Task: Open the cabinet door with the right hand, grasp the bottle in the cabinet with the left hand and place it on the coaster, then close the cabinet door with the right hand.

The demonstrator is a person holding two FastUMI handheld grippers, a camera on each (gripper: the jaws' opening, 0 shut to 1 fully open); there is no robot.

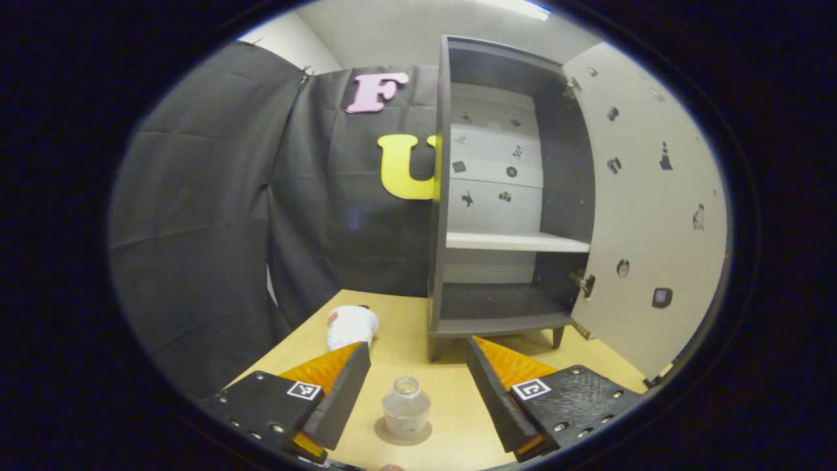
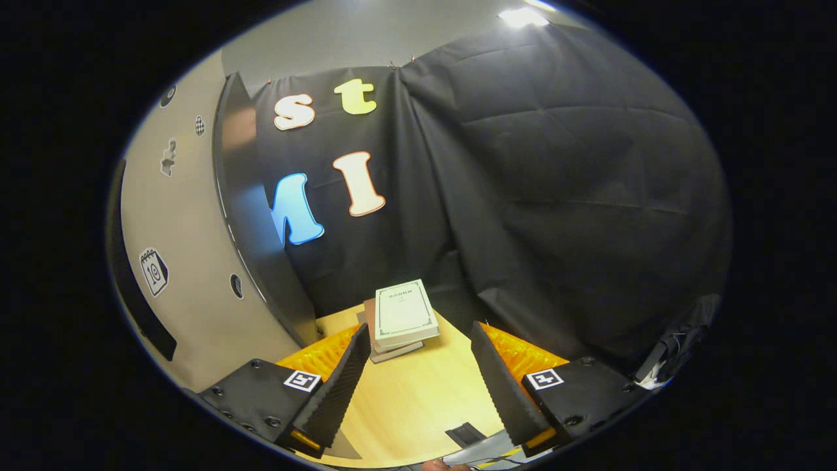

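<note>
1. The cabinet stands ahead of the left tongs, its door swung wide to their right; both compartments, above and below the shelf, look bare.
2. The bottle stands upright on the coaster on the worktop, between the left tongs' fingers but touching neither; its long axis is vertical, mouth up.
3. The left tongs are spread wide, holding nothing, aimed level at the cabinet.
4. A white thing lies ahead-left of them.
5. The right tongs are also wide and hold nothing, low over the worktop.
6. Stacked books lie just ahead of them; the door's edge is to their left.
</note>
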